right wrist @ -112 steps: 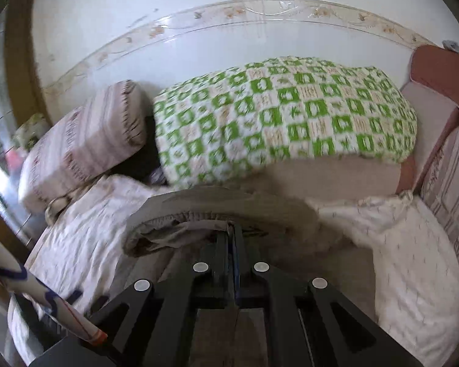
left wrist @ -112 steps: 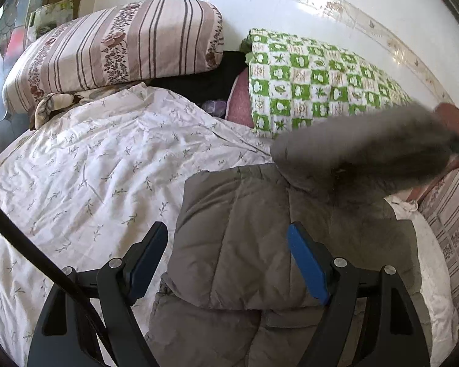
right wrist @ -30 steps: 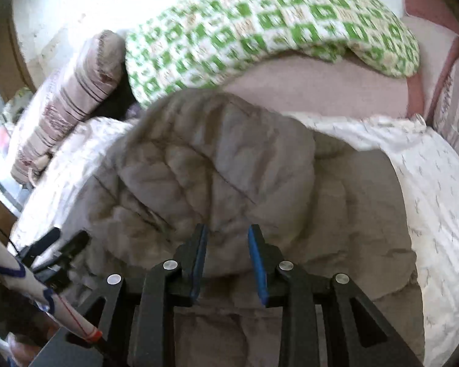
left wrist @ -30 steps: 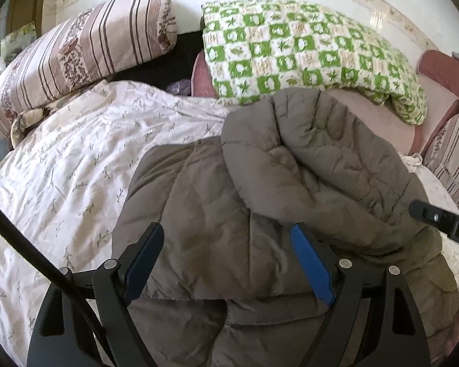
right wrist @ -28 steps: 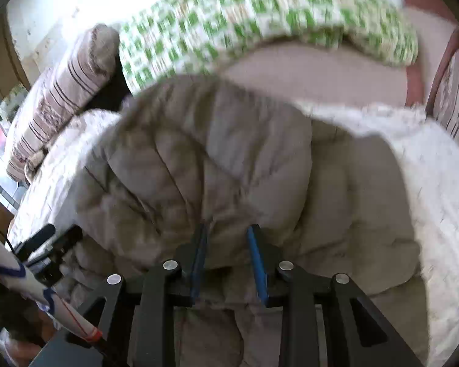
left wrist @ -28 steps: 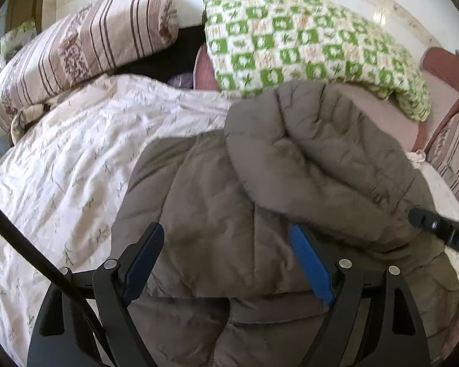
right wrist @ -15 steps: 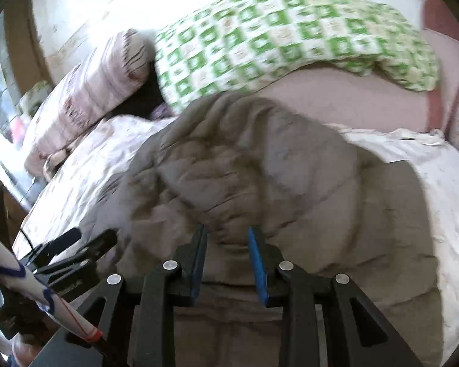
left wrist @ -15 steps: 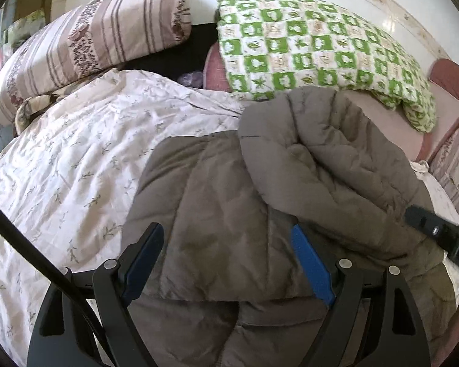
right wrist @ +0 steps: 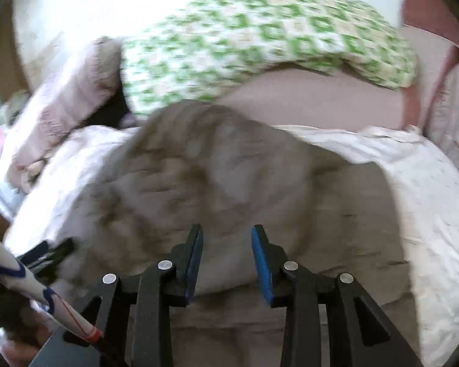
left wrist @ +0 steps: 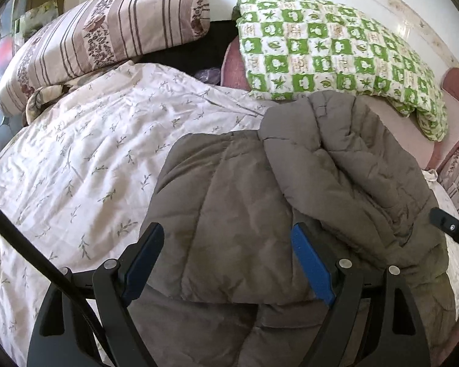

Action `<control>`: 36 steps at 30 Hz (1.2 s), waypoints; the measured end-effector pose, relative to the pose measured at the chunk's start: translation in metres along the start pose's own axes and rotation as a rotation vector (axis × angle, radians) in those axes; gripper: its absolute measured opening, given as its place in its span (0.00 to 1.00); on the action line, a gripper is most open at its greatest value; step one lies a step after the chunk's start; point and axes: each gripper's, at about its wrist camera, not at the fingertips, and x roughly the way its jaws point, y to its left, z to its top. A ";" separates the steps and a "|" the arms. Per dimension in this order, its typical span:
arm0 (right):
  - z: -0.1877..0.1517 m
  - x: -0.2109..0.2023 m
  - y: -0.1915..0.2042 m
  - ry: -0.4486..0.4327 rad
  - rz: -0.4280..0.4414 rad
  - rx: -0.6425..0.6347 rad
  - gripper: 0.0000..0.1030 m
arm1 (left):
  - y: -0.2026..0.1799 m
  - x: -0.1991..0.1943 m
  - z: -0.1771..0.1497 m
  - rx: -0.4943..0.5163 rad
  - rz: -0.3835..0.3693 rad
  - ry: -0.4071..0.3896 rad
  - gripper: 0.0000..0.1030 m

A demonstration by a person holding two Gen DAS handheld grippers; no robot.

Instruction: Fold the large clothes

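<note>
A grey-brown quilted jacket (left wrist: 229, 198) lies on the bed, with one side folded over its body as a thick flap (left wrist: 345, 165). My left gripper (left wrist: 226, 229) hangs open and wide just above the jacket's lower half; nothing is pressed between its blue pads. The right wrist view is blurred by motion. There the jacket (right wrist: 214, 177) fills the middle, and my right gripper (right wrist: 227, 229) stands over its near edge with the jaws opening and the pads clear of the cloth. The right gripper's tip (left wrist: 453, 232) shows at the left wrist view's right edge.
The jacket rests on a white sheet with a leaf print (left wrist: 76, 159). A striped pillow (left wrist: 101, 36) and a green checked blanket (left wrist: 330, 52) lie at the head by the wall. A pink cushion (right wrist: 321, 101) sits under the blanket. A white tube (right wrist: 30, 299) crosses the lower left.
The right gripper, earlier shut on the jacket's flap, has let it down across the body, and its jaws now stand wider. The right view has swung and blurred. The left gripper stays open.
</note>
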 end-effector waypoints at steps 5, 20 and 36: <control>-0.020 0.045 -0.040 0.158 0.029 0.108 0.35 | 0.000 0.015 -0.005 0.007 0.014 0.057 0.82; -0.076 -0.090 -0.027 0.084 0.148 0.104 0.36 | -0.009 -0.059 -0.006 0.078 -0.008 -0.044 0.82; -0.231 -0.177 -0.045 0.135 0.072 0.076 0.40 | 0.027 -0.184 -0.161 0.135 -0.010 0.017 0.82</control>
